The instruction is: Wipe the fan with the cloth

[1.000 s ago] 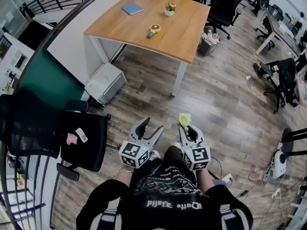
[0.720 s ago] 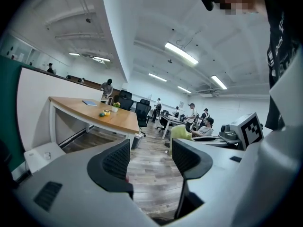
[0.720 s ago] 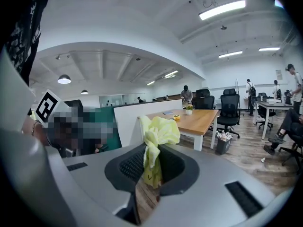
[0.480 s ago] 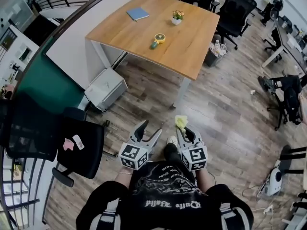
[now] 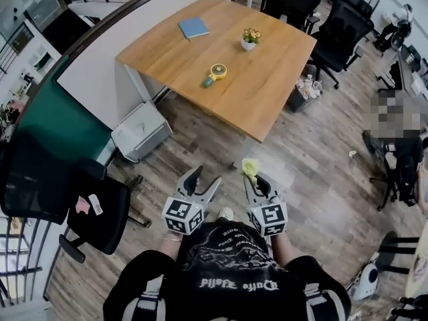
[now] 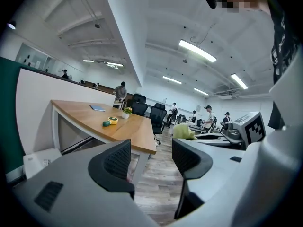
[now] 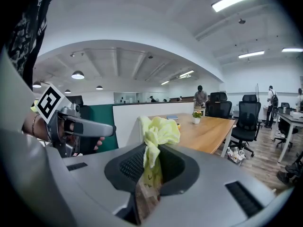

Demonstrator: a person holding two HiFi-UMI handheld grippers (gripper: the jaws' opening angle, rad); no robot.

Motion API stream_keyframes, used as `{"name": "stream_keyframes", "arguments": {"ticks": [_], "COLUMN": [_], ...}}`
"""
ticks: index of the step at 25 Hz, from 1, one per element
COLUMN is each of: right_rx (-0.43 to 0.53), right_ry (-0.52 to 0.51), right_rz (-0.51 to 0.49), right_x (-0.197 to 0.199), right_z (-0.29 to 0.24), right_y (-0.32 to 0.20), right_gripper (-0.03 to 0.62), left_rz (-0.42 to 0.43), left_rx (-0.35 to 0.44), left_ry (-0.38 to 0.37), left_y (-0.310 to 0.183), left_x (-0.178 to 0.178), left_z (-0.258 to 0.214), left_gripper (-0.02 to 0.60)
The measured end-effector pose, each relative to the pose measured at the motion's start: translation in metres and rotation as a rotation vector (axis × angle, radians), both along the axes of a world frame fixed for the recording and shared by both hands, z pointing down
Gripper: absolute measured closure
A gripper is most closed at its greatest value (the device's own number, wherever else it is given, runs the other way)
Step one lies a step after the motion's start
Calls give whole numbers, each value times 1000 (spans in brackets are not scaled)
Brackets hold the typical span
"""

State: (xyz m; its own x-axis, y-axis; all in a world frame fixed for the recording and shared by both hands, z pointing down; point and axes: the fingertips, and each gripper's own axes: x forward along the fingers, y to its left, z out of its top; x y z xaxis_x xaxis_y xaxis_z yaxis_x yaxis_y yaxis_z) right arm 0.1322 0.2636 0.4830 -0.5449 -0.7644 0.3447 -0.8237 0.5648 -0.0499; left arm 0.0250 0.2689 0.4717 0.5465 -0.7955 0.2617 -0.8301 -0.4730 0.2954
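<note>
At the left edge of the head view a black office chair (image 5: pixel 100 214) stands on the wood floor, with a white drawer cabinet (image 5: pixel 140 130) beyond it beside the wooden table (image 5: pixel 281 95). On that table lie a blue notebook (image 5: pixel 194 27), then the fan (image 5: pixel 215 73), small and yellow with a green handle, and a little potted plant (image 5: pixel 249 39) further right. The person stands back from the table and holds both grippers out low in front of the body, well apart from the fan. The left gripper (image 5: pixel 205 178) has its jaws spread wide, with only floor showing between them. The right gripper (image 5: pixel 255 181) is clamped on the cloth (image 5: pixel 251 168), a pale yellow wad bunched above its tips. Black desk chairs (image 5: pixel 344 23) stand past the table's right end.
</note>
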Motion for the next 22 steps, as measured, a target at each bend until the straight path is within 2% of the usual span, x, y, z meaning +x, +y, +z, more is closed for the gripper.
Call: {"name": "stream_keyframes", "arguments": {"ticks": [7,15,19,22], "right_rx": [-20,-63,-63,-64], "right_ry": [-2,-78,-93,-94], "right_rz": [-15,21,111,188], "right_x": [22,10,10,7], "right_z": [8,22,27,32], "right_y": [-42,-84,-122,-159], "right_gripper": [525,522,520,519], "left_rz": [-31,-45,9,103], "left_rx": [-6,-50,-46,-52], "left_ry": [-23,-31,-44,-63], "left_y": [-46,-95,-142,-183], "left_x": [22,4,-1,-5], "left_z": [5,26,30,35], "left_gripper": [298,298,299,299]}}
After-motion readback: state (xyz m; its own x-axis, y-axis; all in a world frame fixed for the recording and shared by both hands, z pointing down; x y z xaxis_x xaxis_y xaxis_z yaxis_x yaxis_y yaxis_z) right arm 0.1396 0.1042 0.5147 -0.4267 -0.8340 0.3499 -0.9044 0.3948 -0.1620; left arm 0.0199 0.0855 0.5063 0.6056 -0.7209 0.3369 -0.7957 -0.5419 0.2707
